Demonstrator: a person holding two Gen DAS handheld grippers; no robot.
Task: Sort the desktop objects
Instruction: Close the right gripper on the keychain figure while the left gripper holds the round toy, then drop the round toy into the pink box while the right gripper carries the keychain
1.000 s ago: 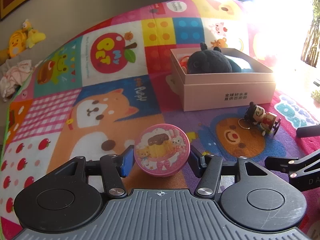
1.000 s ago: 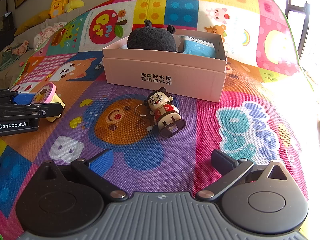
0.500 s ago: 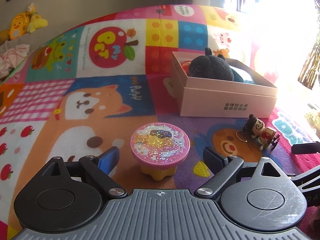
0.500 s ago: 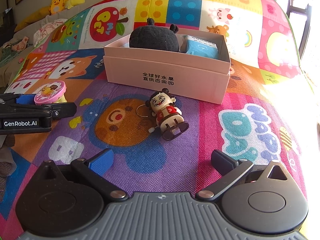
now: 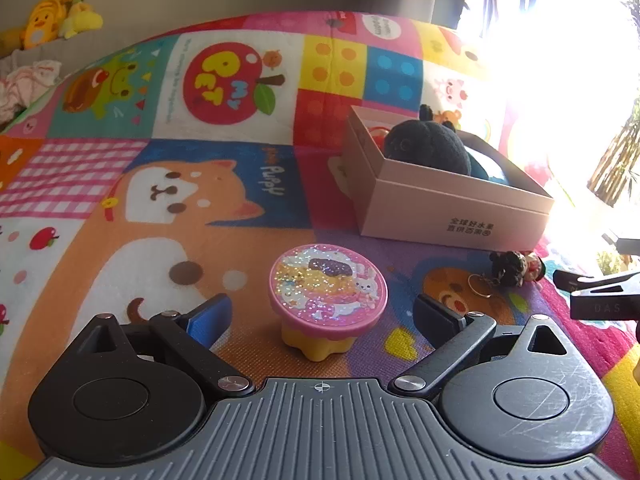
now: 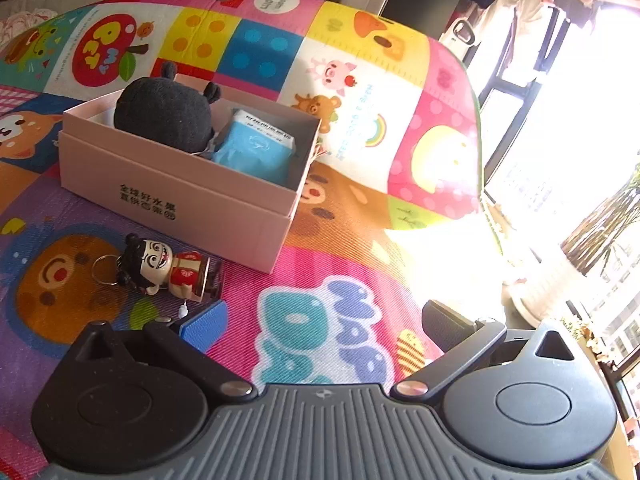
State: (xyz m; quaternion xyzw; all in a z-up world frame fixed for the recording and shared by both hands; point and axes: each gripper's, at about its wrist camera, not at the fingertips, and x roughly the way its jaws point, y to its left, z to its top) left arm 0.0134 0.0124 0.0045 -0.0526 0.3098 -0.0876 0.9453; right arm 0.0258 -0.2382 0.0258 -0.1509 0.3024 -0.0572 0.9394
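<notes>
My left gripper [image 5: 320, 316] had just been opening its jaws, and they stood wide apart, pressing on nothing. My right gripper [image 6: 324, 322] was wide open too. Both pointed forward and a bit down.

The play mat [image 5: 120, 240] looked like finely woven, ribbed cloth with a matt printed face. The pink box [image 6: 192, 200] was smooth matt cardboard. Inside it, the dark plush toy [image 6: 164, 112] was fuzzy and the blue packet [image 6: 256, 152] slightly shiny film. The round toy's lid [image 5: 328, 284] was glossy plastic full of glitter. At lower left, the figurine [image 6: 168, 268] looked like hard painted plastic with a thin metal ring.
</notes>
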